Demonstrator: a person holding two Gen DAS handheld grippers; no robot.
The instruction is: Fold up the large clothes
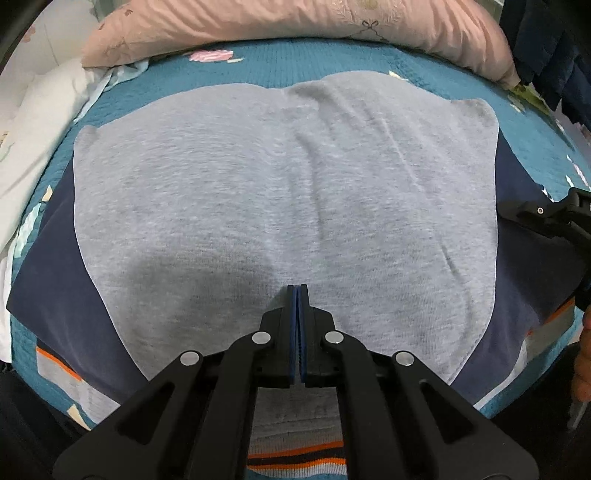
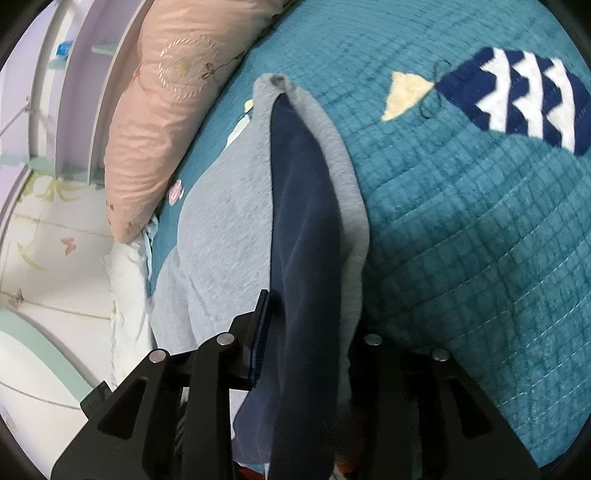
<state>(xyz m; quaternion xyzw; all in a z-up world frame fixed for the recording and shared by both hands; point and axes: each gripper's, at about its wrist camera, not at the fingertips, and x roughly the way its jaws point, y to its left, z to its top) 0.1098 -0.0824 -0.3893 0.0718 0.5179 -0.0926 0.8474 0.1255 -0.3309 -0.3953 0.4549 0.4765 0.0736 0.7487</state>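
Left wrist view: the grey garment (image 1: 280, 192) is lying spread flat across the teal quilt (image 1: 258, 62), covering most of the bed. Navy panels (image 1: 51, 280) are showing at both its side edges, and an orange-striped hem (image 1: 295, 458) is sitting at the near edge under the tool. The left gripper (image 1: 297, 291) is hovering over the near middle of the grey fabric with its jaws pressed fully together, blue pads touching, nothing caught between them. A pink pillow (image 1: 295, 29) is lying along the far edge of the bed, and white bedding (image 1: 40, 122) is sitting at far left. The right gripper (image 1: 554, 218) is poking in at the right edge, at the garment's navy side; its grip is not readable from here.

Right wrist view: the right gripper (image 2: 306, 325) is clamping a bunched fold of the garment (image 2: 221, 236), jaws partly closed on thick cloth. The navy layer (image 2: 303, 258) is running up between the fingers with grey wrapping either side, and only the left finger's blue pad (image 2: 260, 332) is showing. The fold is trailing away to a point near the pink pillow (image 2: 162, 122). The teal quilt (image 2: 461, 240) with a navy-and-white fish patch (image 2: 517, 103) is filling the right side.
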